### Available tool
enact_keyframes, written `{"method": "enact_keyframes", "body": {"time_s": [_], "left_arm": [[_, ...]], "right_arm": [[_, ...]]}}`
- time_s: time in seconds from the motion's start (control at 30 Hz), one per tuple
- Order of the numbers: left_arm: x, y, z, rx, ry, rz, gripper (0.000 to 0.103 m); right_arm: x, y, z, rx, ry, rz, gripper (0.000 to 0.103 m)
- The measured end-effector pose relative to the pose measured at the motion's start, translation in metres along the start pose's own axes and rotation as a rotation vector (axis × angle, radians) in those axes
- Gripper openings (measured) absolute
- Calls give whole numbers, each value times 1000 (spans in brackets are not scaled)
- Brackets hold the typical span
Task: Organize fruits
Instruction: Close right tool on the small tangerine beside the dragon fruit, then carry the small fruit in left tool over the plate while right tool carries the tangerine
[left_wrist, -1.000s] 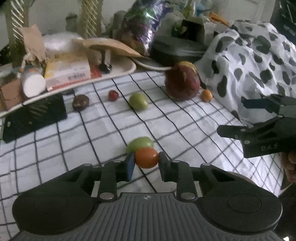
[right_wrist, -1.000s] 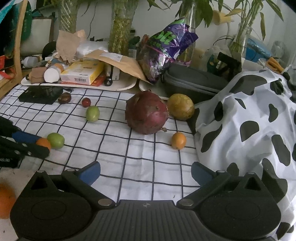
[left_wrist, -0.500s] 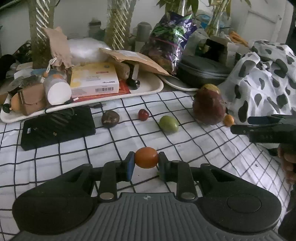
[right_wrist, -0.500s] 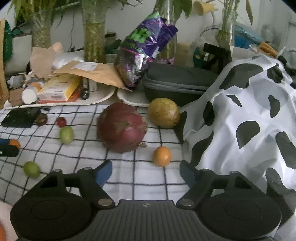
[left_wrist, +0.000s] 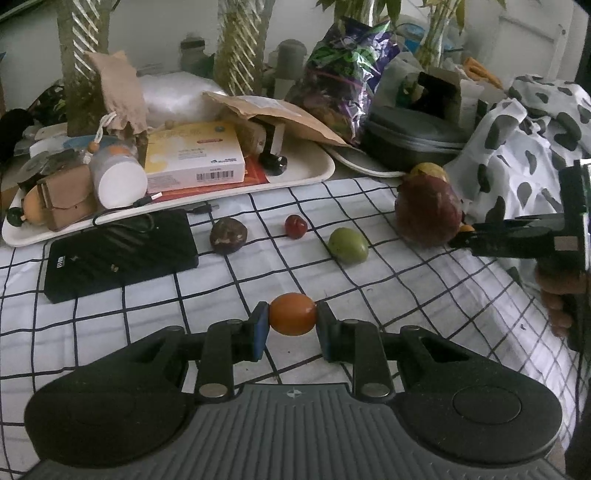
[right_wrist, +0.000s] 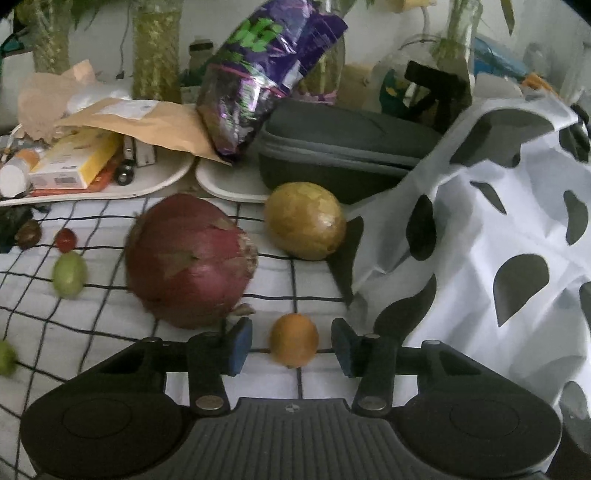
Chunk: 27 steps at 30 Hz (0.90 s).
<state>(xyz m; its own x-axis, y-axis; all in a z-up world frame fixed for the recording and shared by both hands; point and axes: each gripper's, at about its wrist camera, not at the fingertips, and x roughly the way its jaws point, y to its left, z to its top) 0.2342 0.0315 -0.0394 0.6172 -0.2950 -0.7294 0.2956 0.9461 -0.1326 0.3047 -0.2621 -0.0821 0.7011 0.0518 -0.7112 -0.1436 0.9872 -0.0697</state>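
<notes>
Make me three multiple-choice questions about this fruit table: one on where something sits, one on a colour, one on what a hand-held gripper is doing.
1. Where is the yellow-green round fruit?
A. behind and right of the big dark red fruit
B. on the white tray
C. beside the black box

2. What colour is the small fruit in the left hand-held gripper?
A. green
B. orange
C. purple

3. How does the right hand-held gripper stand?
A. clamped on the big dark red fruit
B. pressing on nothing, small orange fruit between its pads
C. holding a green fruit

Answers: 1 A, it sits past the red fruit's right shoulder. 2 B, plainly orange. 3 B, gaps show on both sides, the jaws having just been closing.
</notes>
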Motion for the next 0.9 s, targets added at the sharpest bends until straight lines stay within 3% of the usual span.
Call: {"method": "enact_keyframes", "body": {"time_s": [0.1,0.4,0.9], "left_arm": [[0,0,0,0,0,-1,27],[-10,2,1,-10,-36,26,27],[-41,-10,-18,-14,-69,-5,27]], "right_arm": [[3,-8,0,47,5,40,29],[-13,-9,0,84,-9,70,28],[-70,7,-16,115,-49,196,28]]}}
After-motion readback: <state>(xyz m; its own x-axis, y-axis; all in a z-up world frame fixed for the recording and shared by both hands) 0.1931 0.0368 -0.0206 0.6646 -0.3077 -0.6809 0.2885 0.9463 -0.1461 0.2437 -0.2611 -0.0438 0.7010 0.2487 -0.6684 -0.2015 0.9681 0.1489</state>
